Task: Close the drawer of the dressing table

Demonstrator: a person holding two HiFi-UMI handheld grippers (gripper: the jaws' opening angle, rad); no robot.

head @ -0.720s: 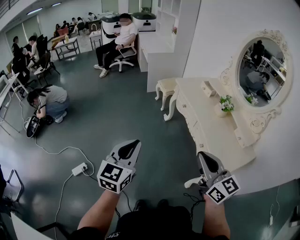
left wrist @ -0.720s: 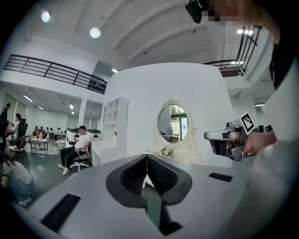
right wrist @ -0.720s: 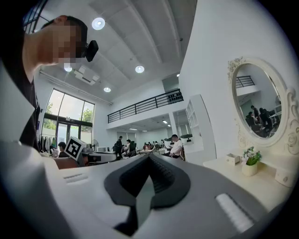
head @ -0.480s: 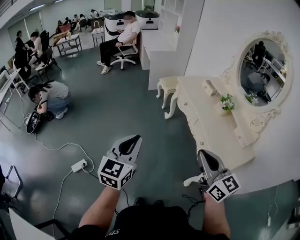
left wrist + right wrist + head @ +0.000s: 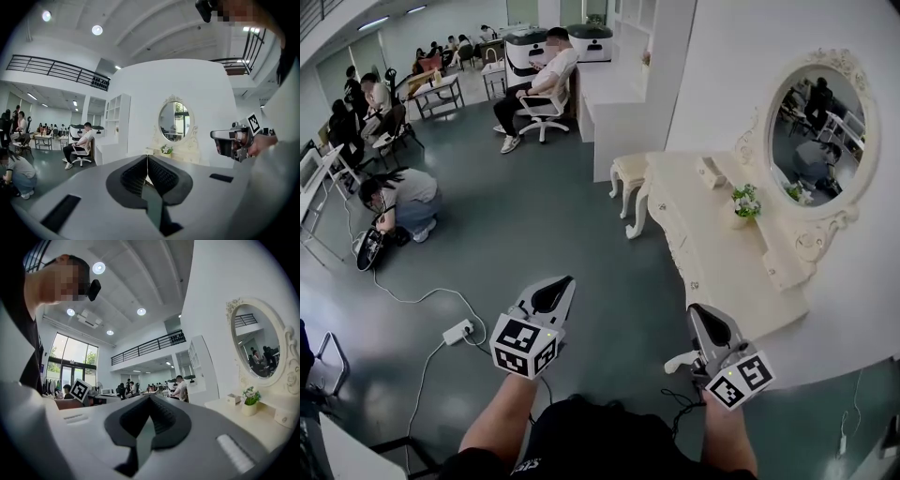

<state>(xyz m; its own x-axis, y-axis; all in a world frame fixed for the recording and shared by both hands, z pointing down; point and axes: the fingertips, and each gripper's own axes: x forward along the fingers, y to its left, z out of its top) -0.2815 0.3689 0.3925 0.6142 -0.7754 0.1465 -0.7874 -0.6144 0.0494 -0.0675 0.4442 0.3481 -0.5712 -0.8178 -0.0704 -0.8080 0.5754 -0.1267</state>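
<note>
Head view: left gripper and right gripper held above the floor; dressing table right of them, drawer state unreadable | Left gripper view: jaws together, empty; mirror ahead | Right gripper view: jaws together, empty; flower pot on the tabletop

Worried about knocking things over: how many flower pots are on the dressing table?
1: the flower pot stands on the dressing table before the oval mirror; the green in the glass looks like its reflection.

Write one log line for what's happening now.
left gripper: shut, empty | right gripper: shut, empty | cream carved dressing table: untouched
</note>
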